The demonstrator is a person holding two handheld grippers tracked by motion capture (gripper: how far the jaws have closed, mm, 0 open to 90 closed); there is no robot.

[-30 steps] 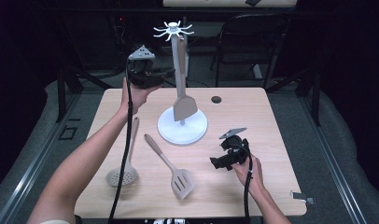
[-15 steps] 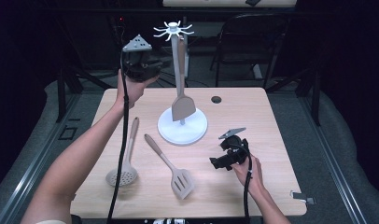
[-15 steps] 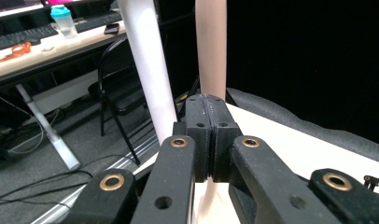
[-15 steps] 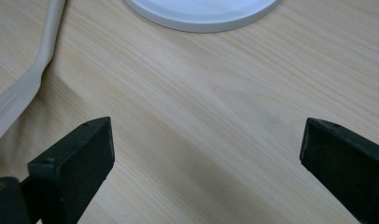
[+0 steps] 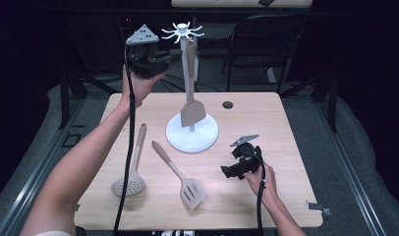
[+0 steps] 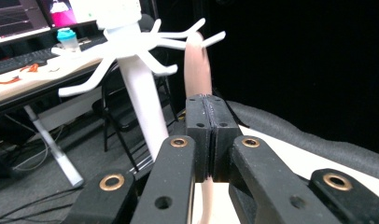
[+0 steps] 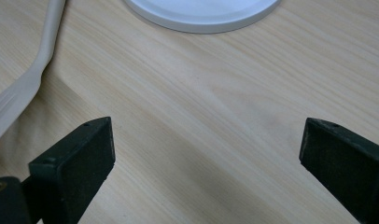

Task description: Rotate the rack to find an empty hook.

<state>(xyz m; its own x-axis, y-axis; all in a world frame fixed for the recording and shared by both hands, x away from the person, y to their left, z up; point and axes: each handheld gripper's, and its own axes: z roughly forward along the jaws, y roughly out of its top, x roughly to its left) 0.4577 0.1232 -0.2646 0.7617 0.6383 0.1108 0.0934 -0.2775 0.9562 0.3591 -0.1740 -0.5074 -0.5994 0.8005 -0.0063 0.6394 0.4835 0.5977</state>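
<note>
A white utensil stand [image 5: 191, 136] rises from the middle of the table, and its pole [image 6: 141, 102] and hooks also appear in the left gripper view. A solid tan spatula [image 5: 192, 110] hangs from one hook. My left gripper [image 5: 164, 62] is held high beside the top of the stand. Its jaws [image 6: 208, 100] are shut with nothing between them, and the hanging spatula's handle [image 6: 198, 65] passes just behind them. My right gripper [image 5: 229, 172] rests low at the front right of the table. It is open [image 7: 206, 144] over bare wood.
A slotted spatula [image 5: 190, 189] and a skimmer spoon [image 5: 129, 183] lie flat at the front left of the table. The slotted spatula's blade edge [image 7: 15, 100] is to the left of my right jaws, the stand's base [image 7: 201, 14] ahead. A dark grommet hole [image 5: 228, 104] is at the back, a chair [image 5: 259, 44] beyond.
My left hand has lifted its gripper higher beside the stand's top. The right gripper has stayed where it was.
</note>
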